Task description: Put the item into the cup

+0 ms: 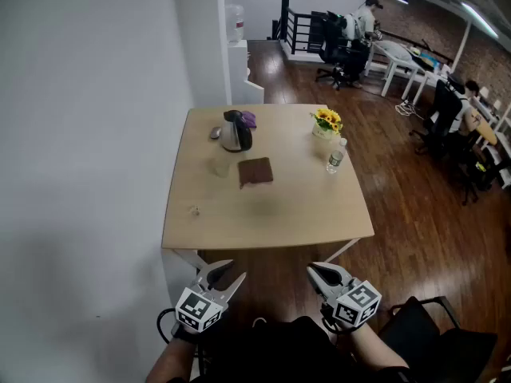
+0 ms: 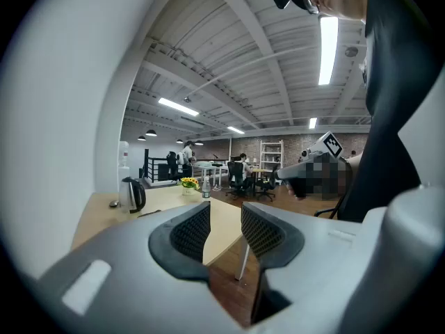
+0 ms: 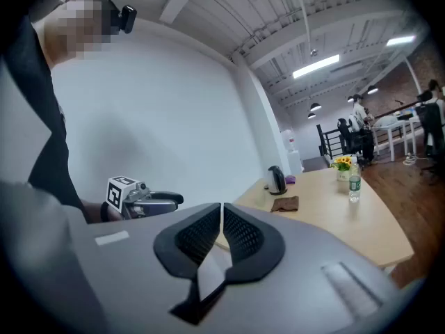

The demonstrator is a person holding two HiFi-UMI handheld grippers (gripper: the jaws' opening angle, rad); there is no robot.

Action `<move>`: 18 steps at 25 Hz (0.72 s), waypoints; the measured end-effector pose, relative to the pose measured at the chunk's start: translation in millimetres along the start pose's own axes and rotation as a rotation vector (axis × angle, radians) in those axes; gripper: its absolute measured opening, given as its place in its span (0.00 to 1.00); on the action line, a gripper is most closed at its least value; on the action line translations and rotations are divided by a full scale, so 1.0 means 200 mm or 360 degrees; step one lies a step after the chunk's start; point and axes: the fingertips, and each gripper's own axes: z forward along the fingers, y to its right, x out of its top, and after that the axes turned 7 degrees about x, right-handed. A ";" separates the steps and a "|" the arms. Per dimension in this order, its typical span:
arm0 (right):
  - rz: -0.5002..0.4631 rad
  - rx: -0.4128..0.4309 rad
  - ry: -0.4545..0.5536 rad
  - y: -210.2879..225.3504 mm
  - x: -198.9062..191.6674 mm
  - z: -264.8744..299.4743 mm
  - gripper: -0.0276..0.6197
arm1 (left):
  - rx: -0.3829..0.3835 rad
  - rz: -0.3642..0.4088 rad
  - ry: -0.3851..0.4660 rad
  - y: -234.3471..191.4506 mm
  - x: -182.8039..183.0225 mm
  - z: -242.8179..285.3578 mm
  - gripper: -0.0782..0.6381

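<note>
While the left claw (image 2: 225,209) holds ribbed pads (image 2: 191,232) apart, empty, the right claw (image 3: 222,207) is closed; square wooden table (image 1: 279,214) ahead.

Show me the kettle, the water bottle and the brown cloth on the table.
kettle (image 1: 235,136): head view, on its metal body.
water bottle (image 1: 335,160): head view, on the middle of the bottle.
brown cloth (image 1: 255,171): head view, at the cloth's centre.

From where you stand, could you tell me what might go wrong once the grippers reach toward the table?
What looks like a clear cup is faint against the table and stands close to the kettle; a reach could knock either. The water bottle near the right edge looks easy to tip.
</note>
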 end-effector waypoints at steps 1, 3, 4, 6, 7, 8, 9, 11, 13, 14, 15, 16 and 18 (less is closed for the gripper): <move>-0.0006 0.0003 -0.0010 0.01 0.00 0.01 0.08 | 0.0010 -0.0006 -0.0003 -0.02 -0.01 0.01 0.30; -0.0021 0.0007 -0.0032 0.03 0.00 0.04 0.10 | 0.0031 -0.0012 -0.0006 -0.07 -0.02 0.02 0.30; -0.0029 0.0007 -0.0044 0.04 0.00 0.06 0.11 | 0.0042 -0.0012 -0.0006 -0.09 -0.03 0.03 0.30; -0.0034 0.0007 -0.0063 0.09 0.00 0.09 0.12 | 0.0062 -0.0014 -0.0011 -0.13 -0.04 0.07 0.30; -0.0029 0.0008 -0.0070 0.12 0.00 0.10 0.12 | 0.0071 -0.0020 -0.0017 -0.15 -0.04 0.09 0.30; -0.0023 0.0012 -0.0075 0.15 0.00 0.12 0.12 | 0.0079 -0.0028 -0.0024 -0.17 -0.04 0.12 0.30; -0.0020 0.0019 -0.0079 0.18 0.00 0.13 0.12 | 0.0086 -0.0035 -0.0031 -0.18 -0.05 0.15 0.30; -0.0023 0.0040 -0.0084 0.26 0.01 0.17 0.12 | 0.0099 -0.0034 -0.0049 -0.21 -0.07 0.21 0.30; -0.0017 0.0060 -0.0097 0.34 0.03 0.23 0.12 | 0.0119 -0.0029 -0.0071 -0.26 -0.08 0.29 0.30; -0.0016 0.0071 -0.0108 0.39 0.04 0.26 0.12 | 0.0134 -0.0034 -0.0083 -0.29 -0.08 0.33 0.30; -0.0022 0.0083 -0.0122 0.44 0.05 0.29 0.12 | 0.0152 -0.0040 -0.0094 -0.32 -0.08 0.38 0.30; -0.0035 0.0095 -0.0138 0.49 0.06 0.32 0.12 | 0.0175 -0.0041 -0.0104 -0.35 -0.08 0.43 0.30; -0.0070 0.0123 -0.0169 0.61 0.09 0.38 0.12 | 0.0228 -0.0034 -0.0120 -0.42 -0.09 0.55 0.30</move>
